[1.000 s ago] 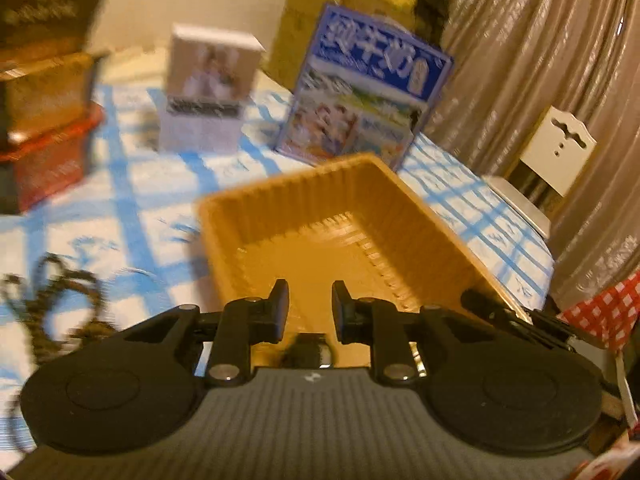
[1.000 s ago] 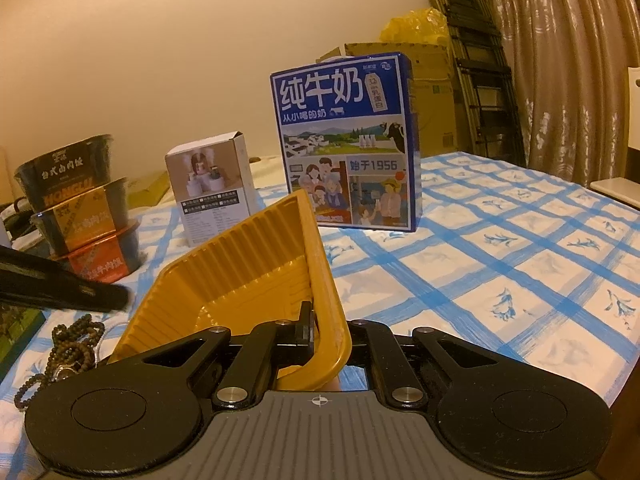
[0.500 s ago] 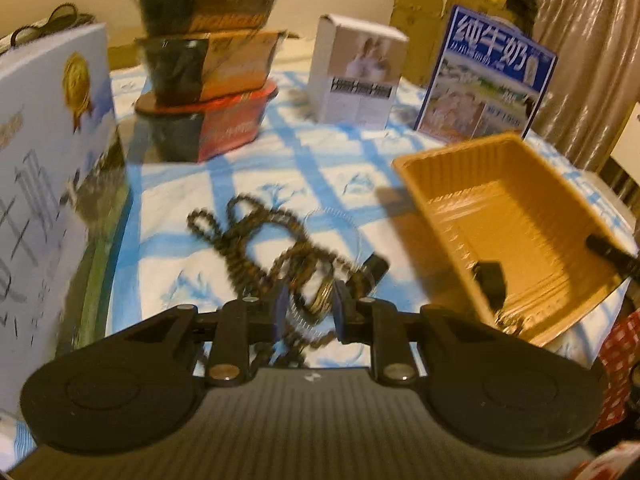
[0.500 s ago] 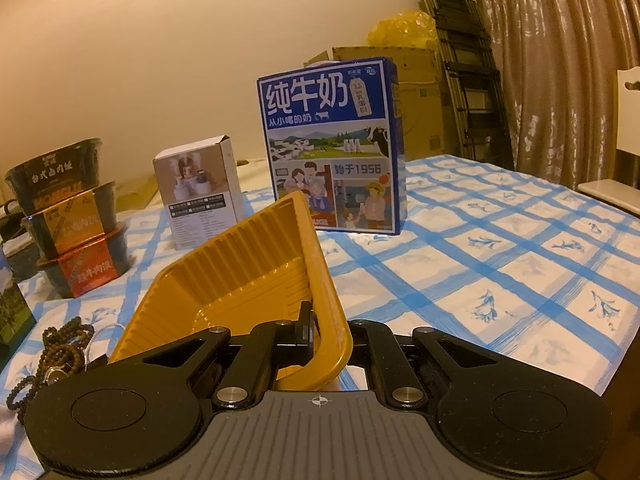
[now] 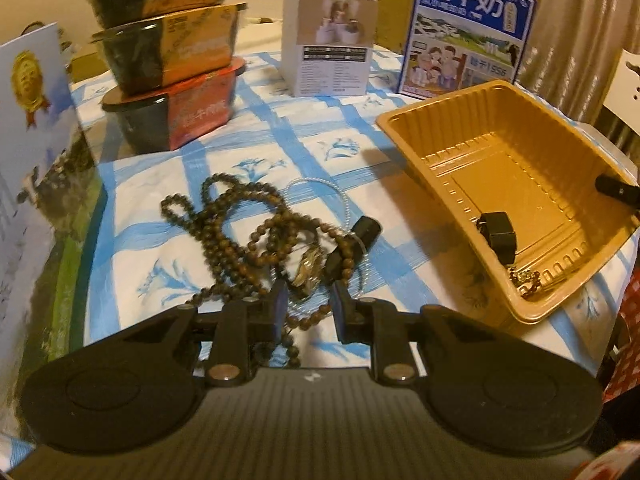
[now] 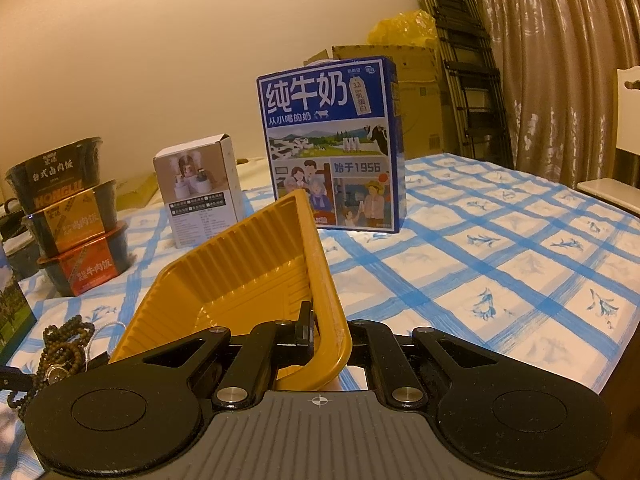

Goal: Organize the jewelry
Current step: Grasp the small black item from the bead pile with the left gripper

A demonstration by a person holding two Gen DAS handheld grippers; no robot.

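On blue-checked tablecloth (image 5: 280, 128), left of centre: tangle of brown bead strands (image 5: 236, 224) with a small watch (image 5: 308, 270) and a thin clear loop mixed in. Left gripper (image 5: 306, 310) poised just above near edge of that tangle, jaws parted, nothing clamped; watch right ahead of the tips. To the right: orange plastic tray (image 5: 424, 136), tilted, near corner raised. Inside tray, at near end: a small gold-coloured piece (image 5: 526, 280), detail too small to tell. Right gripper (image 6: 320, 336) pinched tight on tray's near rim (image 6: 328, 300), one finger inside, one outside. Far side of table: stacked food bowls (image 5: 172, 64), white box (image 5: 330, 40), blue milk carton (image 5: 468, 28).
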